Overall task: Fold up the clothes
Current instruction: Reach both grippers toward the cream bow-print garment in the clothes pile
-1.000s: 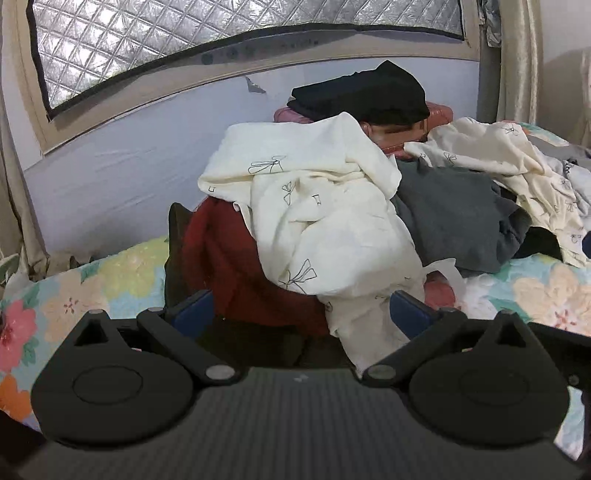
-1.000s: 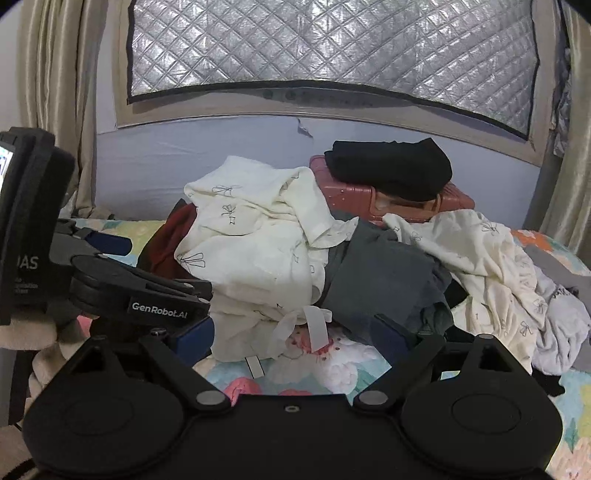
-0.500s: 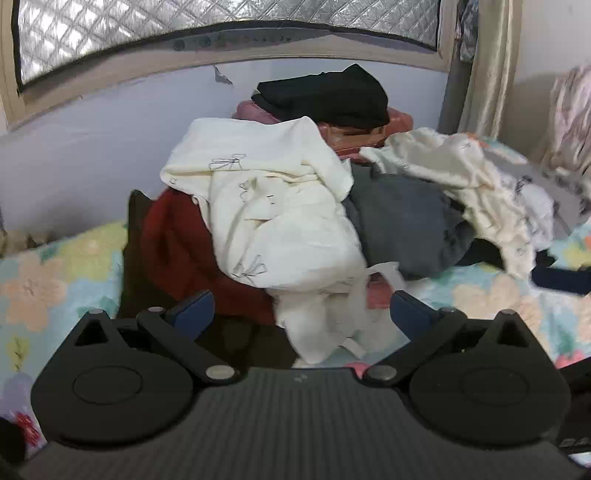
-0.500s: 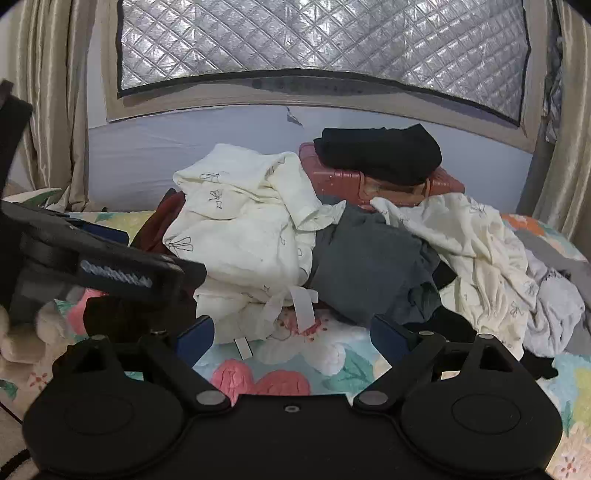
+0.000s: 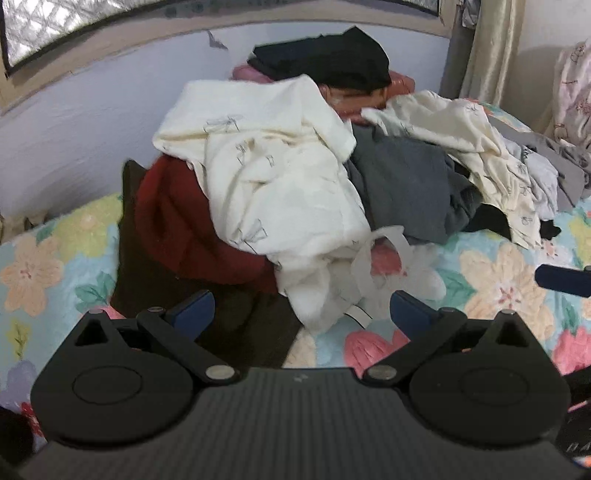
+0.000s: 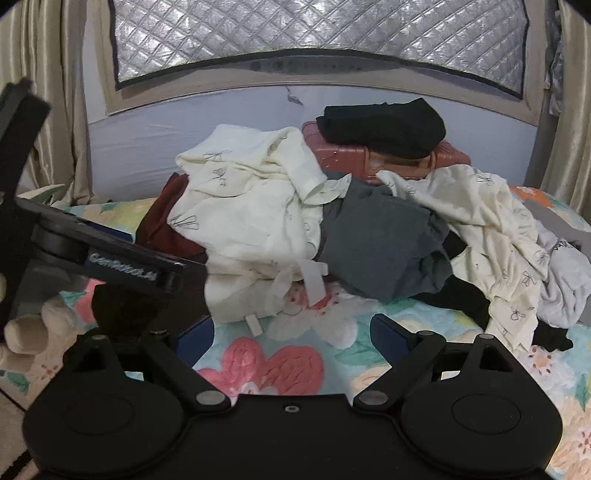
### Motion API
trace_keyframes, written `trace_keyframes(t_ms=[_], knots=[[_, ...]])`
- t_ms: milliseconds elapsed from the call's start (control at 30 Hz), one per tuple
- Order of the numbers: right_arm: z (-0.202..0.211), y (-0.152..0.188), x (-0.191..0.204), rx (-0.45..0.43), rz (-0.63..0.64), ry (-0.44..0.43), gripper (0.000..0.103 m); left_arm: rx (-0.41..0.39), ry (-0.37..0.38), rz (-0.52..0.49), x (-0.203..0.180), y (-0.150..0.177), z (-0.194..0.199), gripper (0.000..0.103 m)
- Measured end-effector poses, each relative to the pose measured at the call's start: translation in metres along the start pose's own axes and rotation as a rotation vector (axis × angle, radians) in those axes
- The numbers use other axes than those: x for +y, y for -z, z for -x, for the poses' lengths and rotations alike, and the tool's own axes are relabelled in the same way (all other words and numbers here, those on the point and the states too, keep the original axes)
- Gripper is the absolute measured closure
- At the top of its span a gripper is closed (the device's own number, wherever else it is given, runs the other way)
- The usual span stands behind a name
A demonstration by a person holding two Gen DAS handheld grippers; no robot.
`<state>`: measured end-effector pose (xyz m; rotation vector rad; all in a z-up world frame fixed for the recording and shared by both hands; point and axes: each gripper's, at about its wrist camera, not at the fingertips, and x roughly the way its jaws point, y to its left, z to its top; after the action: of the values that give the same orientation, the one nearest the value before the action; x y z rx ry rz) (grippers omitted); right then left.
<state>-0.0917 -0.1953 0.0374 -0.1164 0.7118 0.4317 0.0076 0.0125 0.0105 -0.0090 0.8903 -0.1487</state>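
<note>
A heap of unfolded clothes lies on a floral bedspread point(image 5: 491, 280). On top is a cream printed garment point(image 5: 273, 173) point(image 6: 251, 221), over a dark red one point(image 5: 177, 225) point(image 6: 162, 218) and a dark brown one point(image 5: 147, 280). A grey garment point(image 5: 406, 184) point(image 6: 376, 236) and a second cream garment point(image 5: 461, 136) point(image 6: 480, 214) lie to the right. My left gripper point(image 5: 301, 314) is open just short of the heap, nothing between its fingers. My right gripper point(image 6: 291, 332) is open above the bedspread point(image 6: 266, 365), also holding nothing.
A pink suitcase point(image 6: 354, 155) with a black garment point(image 6: 384, 125) on it stands behind the heap against the wall. A quilted silver window cover point(image 6: 317, 33) and curtains point(image 6: 44, 103) are behind. The left gripper's body point(image 6: 110, 262) shows at the right wrist view's left.
My left gripper has pulled back and swung right, so the heap sits further off and more bedspread shows. The right gripper has edged forward and down a little.
</note>
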Motion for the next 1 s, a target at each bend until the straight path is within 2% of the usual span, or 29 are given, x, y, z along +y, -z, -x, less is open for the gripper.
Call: trace_keyframes(t_ms=[100, 133, 233, 333, 433, 600, 667, 767, 833, 900, 1000], knots=[[0.000, 0.001, 0.004, -0.001, 0.023, 0.009, 0.009, 0.037, 0.033, 0.025, 0.003, -0.003, -0.004, 0.000], [0.000, 0.001, 0.004, 0.000, 0.025, 0.009, 0.009, 0.027, 0.034, 0.016, 0.003, -0.003, -0.003, 0.000], [-0.001, 0.000, 0.002, 0.007, 0.016, 0.008, 0.009, -0.029, -0.029, -0.089, -0.002, 0.001, -0.002, 0.000], [-0.005, 0.000, 0.000, 0.015, 0.001, 0.007, 0.009, -0.046, -0.051, -0.104, -0.002, 0.001, -0.005, 0.000], [-0.010, 0.001, -0.003, 0.021, -0.014, -0.002, 0.009, -0.071, -0.037, -0.056, 0.007, -0.003, -0.006, 0.000], [-0.021, -0.002, -0.008, -0.003, -0.075, -0.050, 0.009, -0.160, -0.132, -0.018, 0.024, -0.008, -0.005, 0.002], [-0.028, -0.003, -0.009, -0.021, -0.094, -0.066, 0.009, -0.173, -0.109, 0.038, 0.037, -0.008, -0.009, 0.004], [-0.040, -0.004, -0.012, -0.046, -0.116, -0.096, 0.009, -0.183, 0.044, 0.177, 0.065, -0.008, -0.018, 0.013], [-0.049, -0.005, -0.015, -0.061, -0.136, -0.123, 0.009, -0.195, 0.037, 0.197, 0.071, -0.008, -0.023, 0.018], [-0.058, -0.007, -0.016, -0.069, -0.134, -0.143, 0.009, -0.217, -0.011, 0.153, 0.067, -0.009, -0.027, 0.018], [-0.074, -0.015, -0.015, -0.070, -0.081, -0.156, 0.009, -0.214, 0.001, 0.095, 0.059, -0.018, -0.038, 0.018]])
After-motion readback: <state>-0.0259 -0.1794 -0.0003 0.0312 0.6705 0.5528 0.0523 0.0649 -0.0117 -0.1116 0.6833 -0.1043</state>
